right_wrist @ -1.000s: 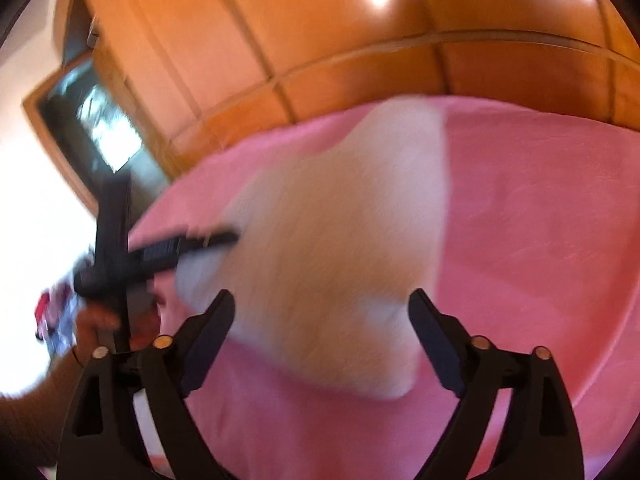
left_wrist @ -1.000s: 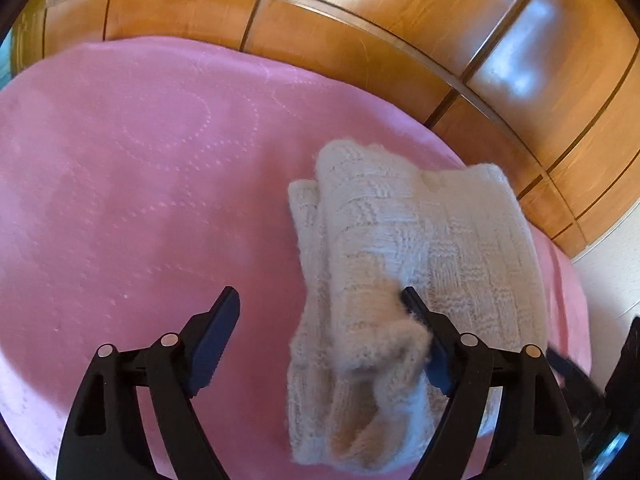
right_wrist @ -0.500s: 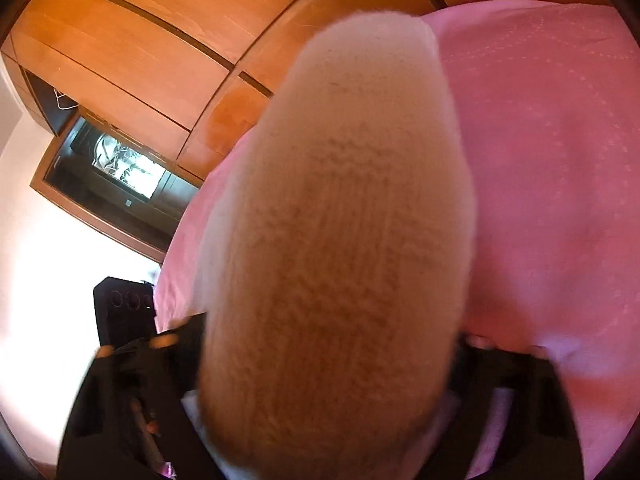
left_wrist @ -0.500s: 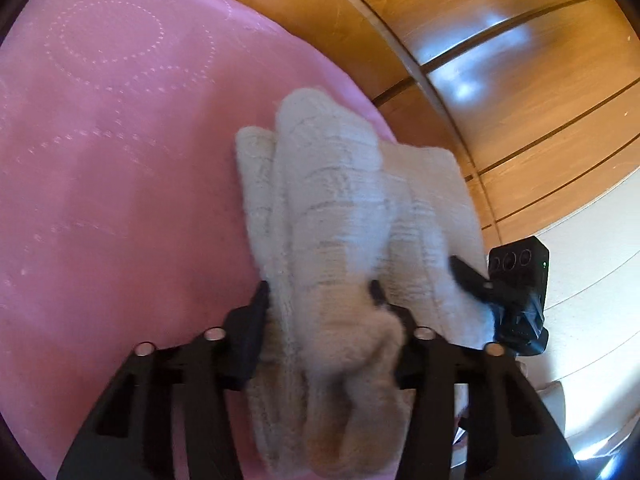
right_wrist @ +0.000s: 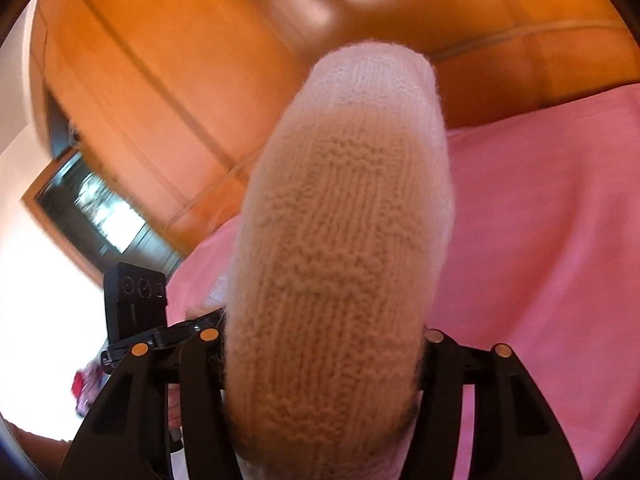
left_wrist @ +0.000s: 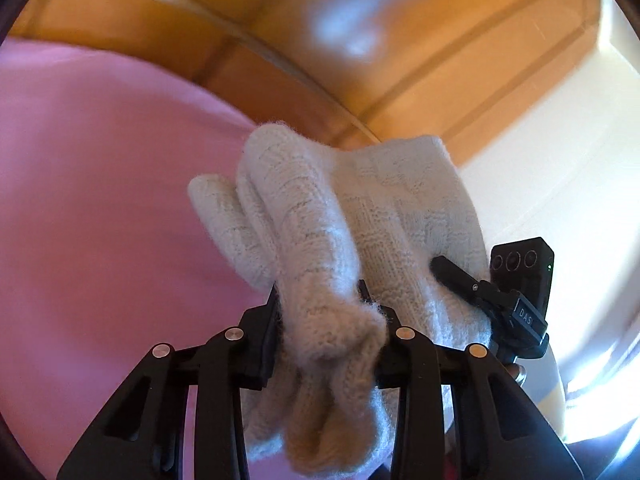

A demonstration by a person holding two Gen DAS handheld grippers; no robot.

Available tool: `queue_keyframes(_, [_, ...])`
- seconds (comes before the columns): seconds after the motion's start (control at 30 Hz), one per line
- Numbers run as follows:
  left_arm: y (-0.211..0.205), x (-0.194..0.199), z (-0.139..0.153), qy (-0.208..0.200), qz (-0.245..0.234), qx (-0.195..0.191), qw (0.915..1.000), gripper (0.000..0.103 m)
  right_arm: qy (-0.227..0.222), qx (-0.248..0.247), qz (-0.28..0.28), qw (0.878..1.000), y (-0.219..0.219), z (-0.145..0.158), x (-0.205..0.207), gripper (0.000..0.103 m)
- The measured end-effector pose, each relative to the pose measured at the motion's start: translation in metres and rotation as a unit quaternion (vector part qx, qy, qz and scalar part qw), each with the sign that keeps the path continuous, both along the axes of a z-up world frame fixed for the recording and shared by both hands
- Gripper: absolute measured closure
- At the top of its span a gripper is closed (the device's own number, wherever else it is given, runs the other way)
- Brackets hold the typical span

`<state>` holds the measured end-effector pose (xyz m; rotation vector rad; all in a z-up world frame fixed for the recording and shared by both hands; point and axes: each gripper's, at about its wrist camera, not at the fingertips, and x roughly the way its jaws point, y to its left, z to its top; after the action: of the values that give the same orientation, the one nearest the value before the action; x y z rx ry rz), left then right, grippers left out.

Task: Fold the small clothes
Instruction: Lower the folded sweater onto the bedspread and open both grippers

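A folded cream knit garment (left_wrist: 340,216) is held up above the pink bedspread (left_wrist: 100,200). My left gripper (left_wrist: 320,304) is shut on a bunched fold at its near end. The right gripper's finger (left_wrist: 452,276) shows in the left wrist view, clamped on the garment's right edge. In the right wrist view the knit garment (right_wrist: 340,240) fills the middle and my right gripper (right_wrist: 324,340) is shut on it; its fingertips are hidden by the knit. The left gripper's body (right_wrist: 134,304) shows at the left there.
Orange wooden panelling (left_wrist: 360,40) stands behind the bed. A white wall (left_wrist: 560,140) is at the right. A dark glass-fronted cabinet (right_wrist: 96,216) shows at the left in the right wrist view. The pink bedspread (right_wrist: 540,220) spreads to the right.
Both grippers closed on the knit garment and lifted it off the bedspread. The views tilted up toward the wooden panelling.
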<state>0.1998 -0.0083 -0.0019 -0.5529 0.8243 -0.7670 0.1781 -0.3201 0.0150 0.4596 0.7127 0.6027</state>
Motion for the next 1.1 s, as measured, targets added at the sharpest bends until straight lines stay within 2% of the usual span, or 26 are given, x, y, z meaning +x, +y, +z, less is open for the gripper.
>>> queue_keyframes(0.1, [-0.073, 0.018, 0.004, -0.001, -0.041, 0.025, 0.9988, 0.069, 0.005, -0.004, -0.069, 0.998, -0.061, -0.006, -0.009, 0.049])
queue_keyframes(0.2, [-0.144, 0.034, -0.009, 0.012, -0.079, 0.089, 0.9928, 0.069, 0.036, -0.032, -0.132, 0.99, -0.11, -0.031, -0.017, 0.044])
queue_keyframes(0.23, [-0.161, 0.037, -0.019, 0.024, -0.085, 0.114, 0.9896, 0.071, 0.055, -0.048, -0.152, 0.986, -0.121, -0.044, -0.017, 0.043])
queue_keyframes(0.27, [-0.181, 0.042, -0.033, 0.029, -0.088, 0.163, 0.9822, 0.071, 0.086, -0.065, -0.173, 0.979, -0.134, -0.064, -0.017, 0.039])
queue_keyframes(0.3, [-0.189, 0.044, -0.042, 0.031, -0.087, 0.177, 0.98, 0.069, 0.107, -0.059, -0.18, 0.976, -0.144, -0.082, -0.017, 0.037])
queue_keyframes(0.33, [-0.192, 0.044, -0.048, 0.037, -0.078, 0.167, 0.9822, 0.064, 0.111, -0.03, -0.192, 0.975, -0.155, -0.097, -0.021, 0.031])
queue_keyframes(0.37, [-0.191, 0.043, -0.049, 0.038, -0.074, 0.164, 0.983, 0.063, 0.107, -0.02, -0.203, 0.973, -0.16, -0.101, -0.024, 0.02])
queue_keyframes(0.4, [-0.192, 0.042, -0.047, 0.035, -0.07, 0.167, 0.9829, 0.063, 0.101, -0.021, -0.216, 0.971, -0.161, -0.1, -0.028, 0.012])
queue_keyframes(0.43, [-0.192, 0.04, -0.044, 0.033, -0.066, 0.171, 0.9825, 0.063, 0.094, -0.031, -0.228, 0.969, -0.161, -0.096, -0.03, 0.011])
queue_keyframes(0.5, [-0.185, 0.03, -0.033, 0.024, -0.045, 0.181, 0.9821, 0.057, 0.079, -0.065, -0.246, 0.964, -0.159, -0.085, -0.03, 0.011])
queue_keyframes(0.53, [-0.184, 0.027, -0.034, 0.018, -0.035, 0.185, 0.9819, 0.052, 0.056, -0.096, -0.263, 0.958, -0.152, -0.072, -0.035, 0.012])
queue_keyframes(0.63, [-0.175, 0.003, -0.022, -0.008, 0.001, 0.189, 0.982, 0.052, 0.008, -0.136, -0.278, 0.951, -0.125, -0.04, -0.049, 0.035])
queue_keyframes(0.67, [-0.175, 0.002, -0.025, -0.012, 0.006, 0.2, 0.9797, 0.052, -0.004, -0.147, -0.273, 0.951, -0.114, -0.032, -0.053, 0.048])
queue_keyframes(0.73, [-0.175, -0.004, -0.036, -0.015, 0.013, 0.232, 0.9725, 0.051, -0.016, -0.168, -0.264, 0.95, -0.094, -0.029, -0.059, 0.056])
queue_keyframes(0.8, [-0.166, -0.012, -0.046, -0.004, 0.02, 0.23, 0.9729, 0.051, -0.005, -0.194, -0.247, 0.949, -0.079, -0.042, -0.064, 0.056])
queue_keyframes(0.83, [-0.164, -0.015, -0.051, -0.004, 0.029, 0.23, 0.9727, 0.049, 0.005, -0.232, -0.247, 0.941, -0.067, -0.055, -0.062, 0.056])
queue_keyframes(0.9, [-0.16, -0.02, -0.05, -0.008, 0.037, 0.231, 0.9722, 0.048, 0.004, -0.275, -0.258, 0.926, -0.063, -0.07, -0.065, 0.055])
queue_keyframes(0.97, [-0.16, -0.026, -0.04, -0.016, 0.047, 0.238, 0.9699, 0.047, 0.0, -0.286, -0.267, 0.92, -0.062, -0.065, -0.067, 0.052])
queue_keyframes(1.03, [-0.156, -0.031, -0.029, -0.032, 0.064, 0.252, 0.9649, 0.037, 0.002, -0.27, -0.27, 0.924, -0.062, -0.059, -0.069, 0.037])
queue_keyframes(1.07, [-0.154, -0.035, -0.024, -0.039, 0.071, 0.254, 0.9638, 0.036, 0.007, -0.256, -0.271, 0.928, -0.063, -0.056, -0.072, 0.031])
queue_keyframes(1.1, [-0.152, -0.038, -0.02, -0.044, 0.076, 0.255, 0.963, 0.036, 0.007, -0.251, -0.275, 0.928, -0.061, -0.053, -0.076, 0.029])
